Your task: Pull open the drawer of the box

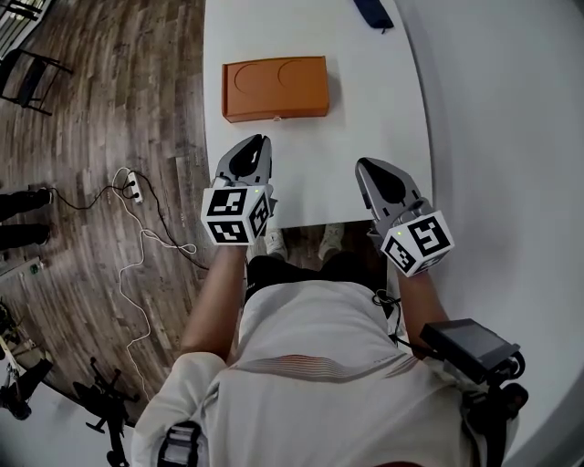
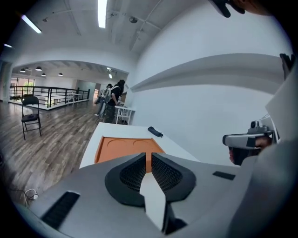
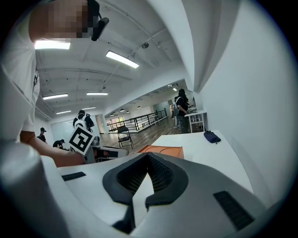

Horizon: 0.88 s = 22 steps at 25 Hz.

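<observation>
An orange box [image 1: 274,88] with two round hollows in its lid lies on the white table [image 1: 365,119], its front face flush and towards me. My left gripper [image 1: 259,141] hovers just short of the box's front, a little left of its middle. Its jaws stand parted by a narrow slit with nothing between them [image 2: 148,155], and the box [image 2: 123,148] shows beyond. My right gripper [image 1: 362,164] hangs over the table's near edge, to the right of the box, with its tips together and empty [image 3: 149,155]. There the box [image 3: 165,149] lies ahead to the left.
A dark blue pouch [image 1: 372,13] lies at the table's far end. A white wall [image 1: 511,137] runs close along the right. To the left is wooden floor with a power strip and cables [image 1: 132,187] and a chair [image 2: 30,114]. People stand in the background [image 2: 111,97].
</observation>
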Motion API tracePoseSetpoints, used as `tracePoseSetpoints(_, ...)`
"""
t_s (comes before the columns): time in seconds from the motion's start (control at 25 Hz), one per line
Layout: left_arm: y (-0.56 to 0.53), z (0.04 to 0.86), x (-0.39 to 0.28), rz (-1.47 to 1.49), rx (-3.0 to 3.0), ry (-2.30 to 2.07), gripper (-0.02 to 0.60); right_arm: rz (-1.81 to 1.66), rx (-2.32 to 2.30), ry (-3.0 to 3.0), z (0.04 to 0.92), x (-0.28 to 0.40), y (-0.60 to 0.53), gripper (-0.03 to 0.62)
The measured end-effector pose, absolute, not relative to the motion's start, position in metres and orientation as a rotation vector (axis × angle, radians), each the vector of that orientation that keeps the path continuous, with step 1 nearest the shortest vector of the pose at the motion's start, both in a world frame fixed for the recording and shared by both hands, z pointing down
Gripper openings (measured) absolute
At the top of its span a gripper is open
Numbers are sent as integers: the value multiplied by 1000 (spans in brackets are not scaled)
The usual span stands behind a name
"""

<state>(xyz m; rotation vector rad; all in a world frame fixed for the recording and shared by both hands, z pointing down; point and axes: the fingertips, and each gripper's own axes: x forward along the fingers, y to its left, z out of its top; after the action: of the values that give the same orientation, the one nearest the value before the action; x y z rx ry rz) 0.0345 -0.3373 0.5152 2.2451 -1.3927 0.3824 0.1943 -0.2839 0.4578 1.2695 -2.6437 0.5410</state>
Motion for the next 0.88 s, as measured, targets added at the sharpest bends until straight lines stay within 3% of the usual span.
tracePoseSetpoints(0.52,-361,579,48,554,2144,-1277,170,572,1097,-2668,464,165,-250,3)
tracePoseSetpoints(0.88,-377,612,42,593,2035,-1306,183,617,1076,-2622,483,167,-243,3)
